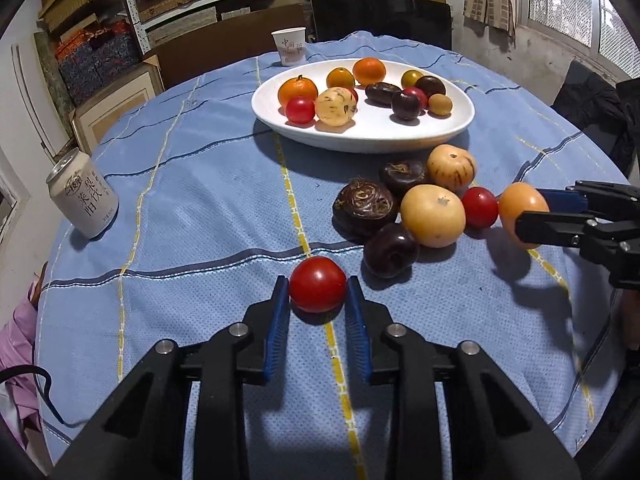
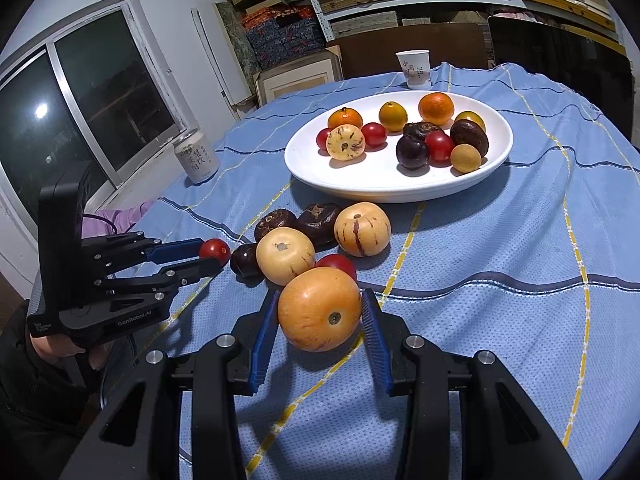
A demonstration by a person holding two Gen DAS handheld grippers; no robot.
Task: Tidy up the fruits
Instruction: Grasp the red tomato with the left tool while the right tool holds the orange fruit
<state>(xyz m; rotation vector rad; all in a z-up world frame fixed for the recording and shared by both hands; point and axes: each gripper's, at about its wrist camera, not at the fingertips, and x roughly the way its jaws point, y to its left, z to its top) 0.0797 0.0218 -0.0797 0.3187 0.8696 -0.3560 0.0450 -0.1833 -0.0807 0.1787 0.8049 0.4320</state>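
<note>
My left gripper (image 1: 317,286) is shut on a red tomato (image 1: 317,284), low over the blue cloth; it also shows in the right wrist view (image 2: 212,258) with the tomato (image 2: 216,249). My right gripper (image 2: 320,310) is shut on an orange-yellow fruit (image 2: 319,309), seen in the left wrist view (image 1: 520,208) at the right. A white plate (image 1: 360,136) further back holds several oranges, tomatoes and dark fruits. Loose fruits lie in front of the plate: a yellow fruit (image 1: 433,216), a striped melon (image 1: 451,168), a red tomato (image 1: 479,207), a dark plum (image 1: 391,256) and two dark chestnuts (image 1: 365,206).
A drink can (image 1: 83,200) stands at the table's left edge. A paper cup (image 1: 289,47) stands behind the plate. Shelves with boxes line the back wall, and a dark chair stands behind the table. A pink cloth (image 1: 20,320) hangs at the left.
</note>
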